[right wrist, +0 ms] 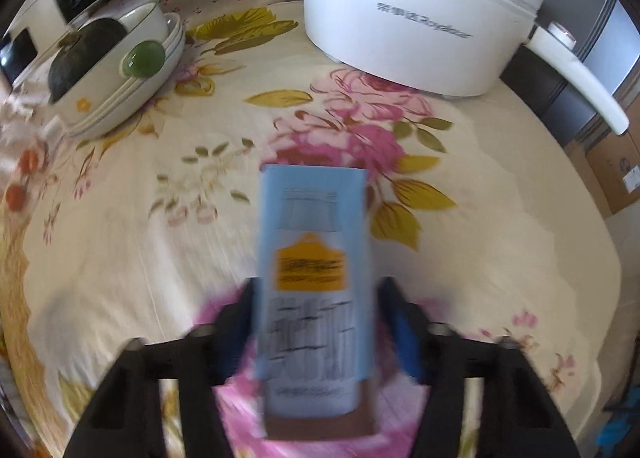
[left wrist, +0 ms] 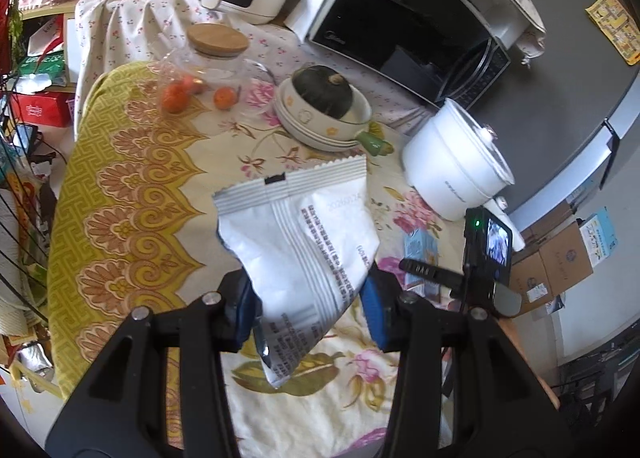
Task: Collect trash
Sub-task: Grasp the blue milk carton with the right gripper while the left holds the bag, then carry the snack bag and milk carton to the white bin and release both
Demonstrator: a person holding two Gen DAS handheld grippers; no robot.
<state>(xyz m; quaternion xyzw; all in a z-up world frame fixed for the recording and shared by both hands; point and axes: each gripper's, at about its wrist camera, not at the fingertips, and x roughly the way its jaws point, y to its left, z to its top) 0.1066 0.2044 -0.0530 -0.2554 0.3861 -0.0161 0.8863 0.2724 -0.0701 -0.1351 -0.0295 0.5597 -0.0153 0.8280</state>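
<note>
Clamping a crumpled white snack wrapper (left wrist: pixel 300 254), the left claw (left wrist: pixel 310 310) holds it up off the table (left wrist: pixel 132 194), its blue pads pressing the lower half of the packet from either side. The wrapper's crimped top edge stands clear above the fingers, and its torn bottom corner hangs below them, over the flowered cloth. Beyond it on the table sit a stack of bowls (left wrist: pixel 320 122) with a dark green squash (left wrist: pixel 322 92) in the top one, a white electric pot (left wrist: pixel 452 166), a glass jar with a wooden lid (left wrist: pixel 218 40), and small orange fruits (left wrist: pixel 224 97). A microwave (left wrist: pixel 400 18) stands behind them.

The right claw (right wrist: pixel 314 328) points steeply down at a light blue carton (right wrist: pixel 314 290) with an orange label, which lies flat on the table and runs lengthways straight between the two fingers. The picture is blurred, so the pads' contact is hard to judge: the left-side pad looks to be against the carton's edge, while a narrow strip seems to show between the carton and the right-side pad. I cannot tell whether the claw has gripped it or only straddles it. In the left wrist view the same carton (left wrist: pixel 420 254) shows just right of the wrapper, partly hidden behind the right claw's dark finger (left wrist: pixel 430 272) and its camera.
</note>
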